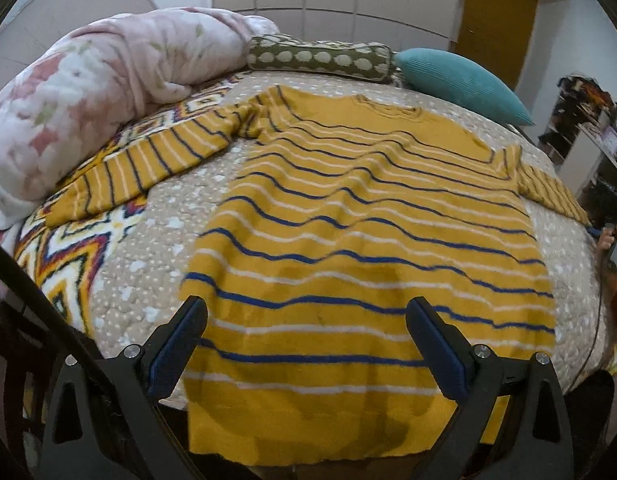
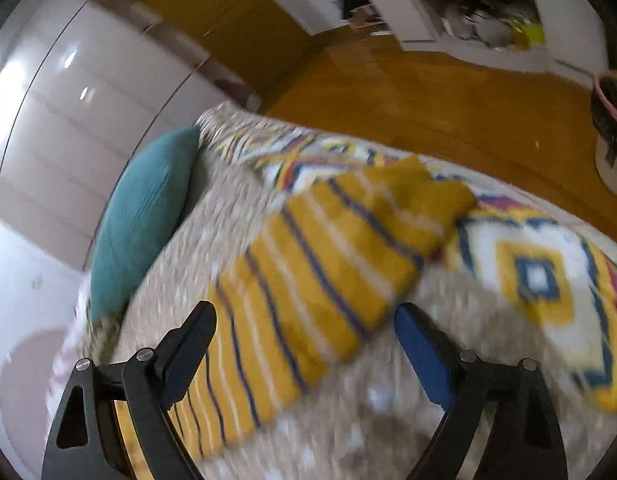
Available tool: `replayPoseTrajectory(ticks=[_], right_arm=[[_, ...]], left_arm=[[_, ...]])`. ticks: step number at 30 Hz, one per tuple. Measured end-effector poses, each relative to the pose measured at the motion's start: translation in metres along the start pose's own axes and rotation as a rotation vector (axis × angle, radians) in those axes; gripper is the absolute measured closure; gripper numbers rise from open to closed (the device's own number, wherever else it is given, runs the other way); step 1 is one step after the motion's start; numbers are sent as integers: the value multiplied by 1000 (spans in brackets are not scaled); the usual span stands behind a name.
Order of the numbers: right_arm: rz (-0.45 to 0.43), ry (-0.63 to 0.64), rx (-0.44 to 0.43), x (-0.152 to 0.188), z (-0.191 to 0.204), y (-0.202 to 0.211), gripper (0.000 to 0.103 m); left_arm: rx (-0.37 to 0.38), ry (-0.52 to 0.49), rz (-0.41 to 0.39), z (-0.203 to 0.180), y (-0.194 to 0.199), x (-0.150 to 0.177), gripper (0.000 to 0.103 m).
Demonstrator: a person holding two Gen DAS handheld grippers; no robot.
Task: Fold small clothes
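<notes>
A mustard-yellow sweater [image 1: 372, 240] with blue and white stripes lies spread flat on the bed, hem toward me, both sleeves out to the sides. My left gripper [image 1: 306, 320] is open and empty, hovering over the hem area. In the right wrist view, which is blurred, the sweater's right sleeve [image 2: 328, 272] stretches away across the bedspread. My right gripper [image 2: 304, 328] is open and empty just above the sleeve, its jaws on either side of it. The hand holding the right gripper [image 1: 612, 244] shows at the right edge of the left wrist view.
The bed has a beige dotted quilt [image 1: 180, 216] and a bright diamond-pattern blanket [image 2: 540, 276]. A pink floral duvet [image 1: 88, 100] is heaped at the far left, with a spotted bolster [image 1: 320, 60] and a teal cushion [image 1: 464, 84] at the back. Wooden floor [image 2: 428, 92] lies beyond the bed.
</notes>
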State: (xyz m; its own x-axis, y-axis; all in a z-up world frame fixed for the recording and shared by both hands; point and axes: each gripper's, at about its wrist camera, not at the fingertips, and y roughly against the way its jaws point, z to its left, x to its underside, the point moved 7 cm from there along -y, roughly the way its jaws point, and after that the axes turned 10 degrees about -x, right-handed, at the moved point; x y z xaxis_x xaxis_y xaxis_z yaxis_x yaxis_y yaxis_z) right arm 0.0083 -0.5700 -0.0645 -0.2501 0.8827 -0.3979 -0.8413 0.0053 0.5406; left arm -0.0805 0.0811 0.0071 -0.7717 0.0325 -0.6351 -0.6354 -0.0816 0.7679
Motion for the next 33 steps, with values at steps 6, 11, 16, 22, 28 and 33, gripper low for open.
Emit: replayPoseTrajectory(ticks=[6, 11, 16, 22, 28, 33], right_arm=[[5, -185, -75, -26, -6, -3, 91], [1, 8, -59, -24, 54, 20, 91], [79, 339, -88, 40, 191, 17, 93], [335, 742, -180, 219, 356, -45, 94], [478, 1220, 2, 416, 411, -133, 95], [387, 1657, 114, 520, 418, -151, 83]], left_arm=[[-21, 54, -10, 22, -5, -7, 3], [-13, 88, -45, 38, -4, -15, 3], [-7, 119, -83, 57, 4, -16, 3], [2, 149, -141, 85, 18, -13, 3], [15, 194, -166, 114, 24, -8, 3], [19, 229, -191, 136, 25, -3, 3]])
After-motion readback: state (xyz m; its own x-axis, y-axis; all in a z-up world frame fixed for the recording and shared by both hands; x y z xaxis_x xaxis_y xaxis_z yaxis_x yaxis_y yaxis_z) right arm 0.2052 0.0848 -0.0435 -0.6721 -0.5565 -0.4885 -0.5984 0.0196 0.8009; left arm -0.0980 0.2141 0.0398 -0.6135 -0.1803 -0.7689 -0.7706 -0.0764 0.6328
